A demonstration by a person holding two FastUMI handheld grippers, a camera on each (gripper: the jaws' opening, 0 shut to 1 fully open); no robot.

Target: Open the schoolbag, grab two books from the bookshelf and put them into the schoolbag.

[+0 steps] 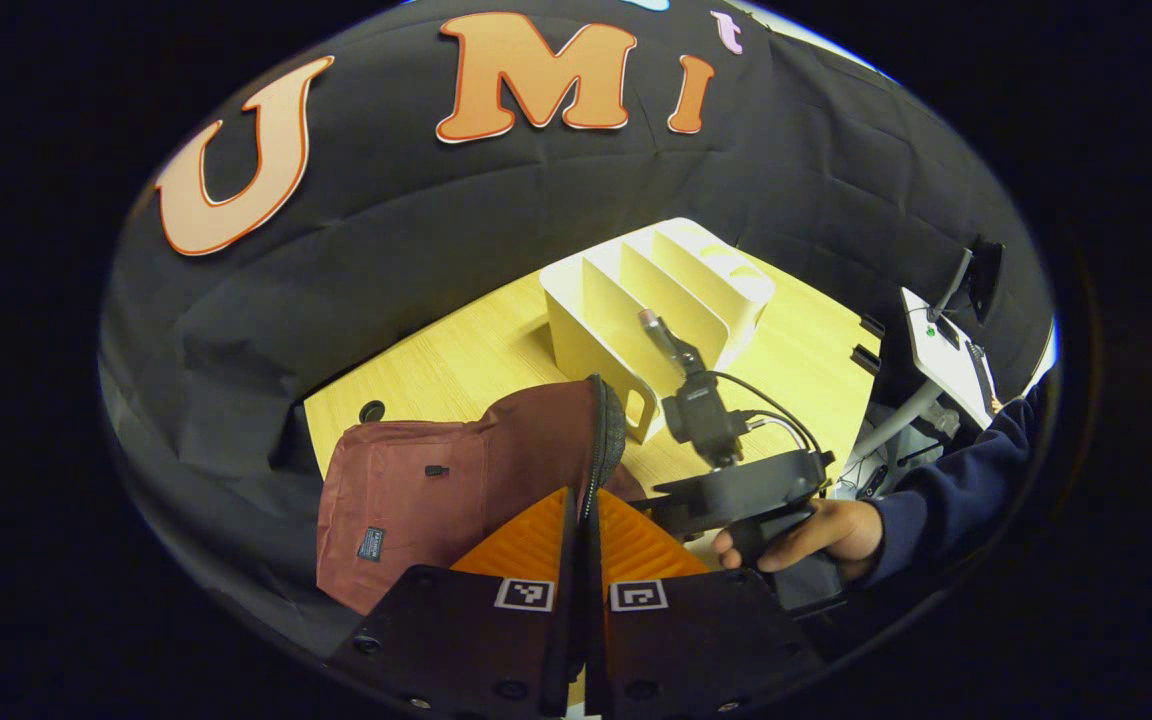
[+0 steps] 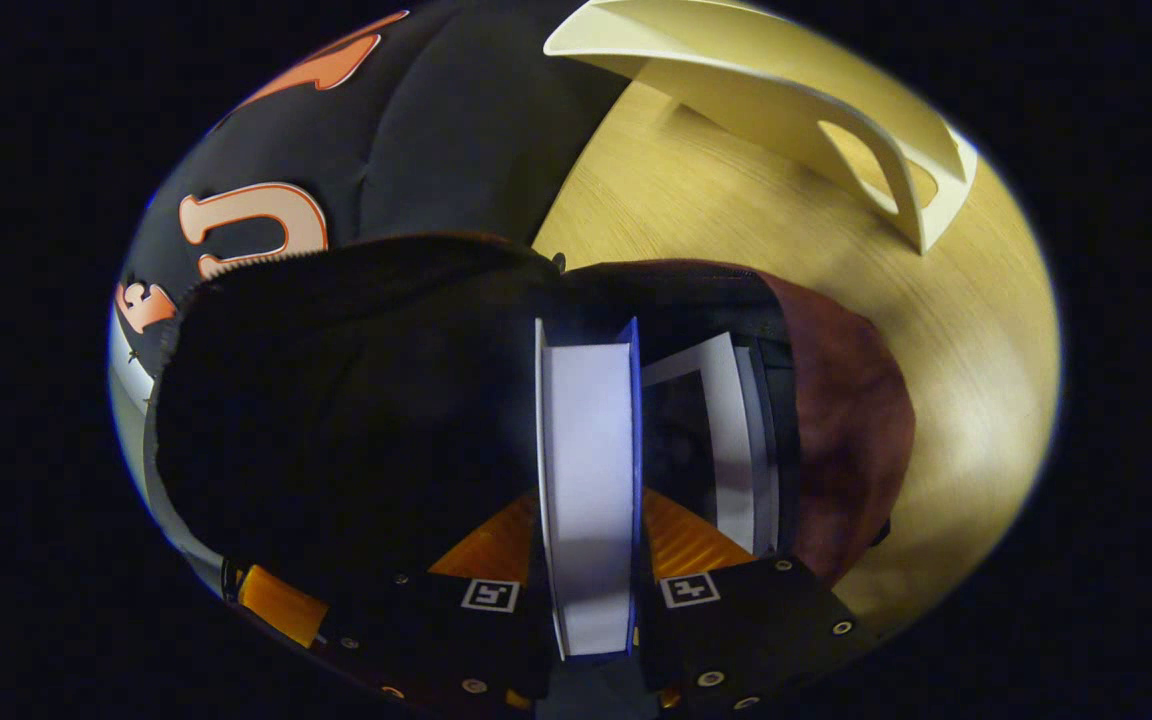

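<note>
The maroon schoolbag (image 1: 406, 490) stands open on the wooden table (image 1: 466, 360). My left gripper (image 1: 584, 500) is shut on the zipper edge of its mouth and holds it up. My right gripper (image 2: 589, 495) is shut on a book (image 2: 586, 430) with white pages and a blue cover, its far end down inside the bag's dark opening (image 2: 356, 400). A second book (image 2: 731, 440) stands in the bag to the right of it. In the left gripper view the right gripper (image 1: 726, 490), held by a hand (image 1: 821, 530), reaches into the bag from the right.
The white bookshelf (image 1: 656, 300), a slotted rack, stands on the table just behind the bag; its handle end (image 2: 886, 150) is close above the bag. A stand with a white device (image 1: 946, 350) is off the table's right edge.
</note>
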